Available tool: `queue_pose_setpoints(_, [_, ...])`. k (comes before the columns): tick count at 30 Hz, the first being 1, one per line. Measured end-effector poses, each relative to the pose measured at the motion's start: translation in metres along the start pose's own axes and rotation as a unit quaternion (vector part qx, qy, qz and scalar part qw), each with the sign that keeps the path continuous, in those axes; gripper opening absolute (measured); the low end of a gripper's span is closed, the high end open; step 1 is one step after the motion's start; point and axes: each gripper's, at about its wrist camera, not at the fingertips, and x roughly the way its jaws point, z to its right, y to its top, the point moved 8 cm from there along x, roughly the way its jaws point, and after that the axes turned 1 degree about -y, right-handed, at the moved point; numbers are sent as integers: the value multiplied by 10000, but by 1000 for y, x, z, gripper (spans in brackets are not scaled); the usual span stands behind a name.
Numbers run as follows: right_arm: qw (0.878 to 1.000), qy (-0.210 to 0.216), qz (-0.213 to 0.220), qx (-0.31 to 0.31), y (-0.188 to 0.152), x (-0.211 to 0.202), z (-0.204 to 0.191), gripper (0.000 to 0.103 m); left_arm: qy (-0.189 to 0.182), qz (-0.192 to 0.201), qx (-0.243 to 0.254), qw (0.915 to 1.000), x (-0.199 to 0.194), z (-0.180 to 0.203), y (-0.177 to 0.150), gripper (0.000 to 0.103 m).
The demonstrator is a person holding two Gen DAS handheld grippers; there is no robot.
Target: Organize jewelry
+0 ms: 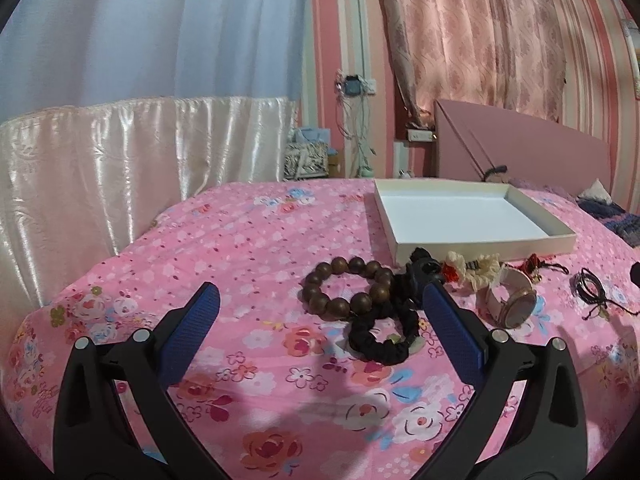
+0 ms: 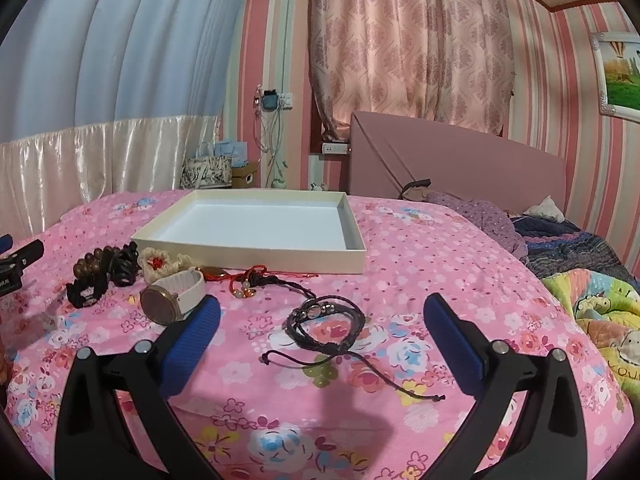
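Bracelet (image 1: 347, 289) of brown wooden beads (round, glossy), beside black scrunchie (image 1: 380, 334)

Both wrist views look low across the bedspread (image 1: 248, 248); both share the white tray (image 2: 256, 252).

The right gripper (image 2: 322, 322) hangs over the pink floral bed (image 2: 420, 248), its blue pads wide apart around a black cord bracelet (image 2: 326, 320). Left of it lies a white-strapped watch (image 2: 170, 294), with a shallow white box (image 2: 256, 260) beyond and wooden beads (image 2: 88, 266) far left.
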Motion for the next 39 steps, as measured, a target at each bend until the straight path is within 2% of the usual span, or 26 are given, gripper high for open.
queue_pose_setpoints(6, [9991, -43, -202, -374, -1, 7, -17, 101, -91, -151, -5, 9998, 6, 3, -3, 100])
queue_pose_setpoints(8, [9991, 89, -343, -230, -2, 11, -21, 101, -289, -247, 5, 9993, 10, 7, -4, 100])
queue_pose_setpoints(10, [9983, 227, -543, 9, -5, 17, -26, 101, -298, -319, -15, 9990, 13, 7, -5, 100])
queue_pose_setpoints(14, [9958, 441, -765, 232, -9, 23, -45, 101, -280, -725, -122, 9969, 26, 2, -13, 93])
queue_pose_setpoints(19, [9948, 588, -826, 112, -8, 28, -76, 101, -547, -1344, -257, 9891, 47, 0, -28, 83])
queue_pose_setpoints(22, [9921, 729, -1015, 99, -9, 36, -96, 101, -762, -1663, -250, 9828, 58, 4, -37, 72])
queue_pose_setpoints(23, [9917, 726, -1063, 71, -10, 39, -101, 101, -824, -1736, -236, 9811, 61, 6, -39, 65])
queue_pose_setpoints(24, [9909, 744, -1117, 50, -10, 43, -107, 101, -873, -1795, -232, 9796, 63, 8, -41, 62])
queue_pose_setpoints(28, [9891, 723, -1280, -22, -11, 57, -127, 101, -959, -1935, -224, 9761, 74, 14, -43, 58])
queue_pose_setpoints(32, [9873, 661, -1443, -98, -13, 68, -136, 101, -1124, -2195, -330, 9686, 85, 18, -49, 55])
queue_pose_setpoints(37, [9823, 689, -1738, -71, -16, 86, -143, 101, -1136, -2244, -254, 9675, 92, 21, -48, 54])
queue_pose_setpoints(39, [9791, 672, -1920, -67, -20, 96, -147, 101, -1122, -2240, -201, 9679, 93, 23, -48, 50])
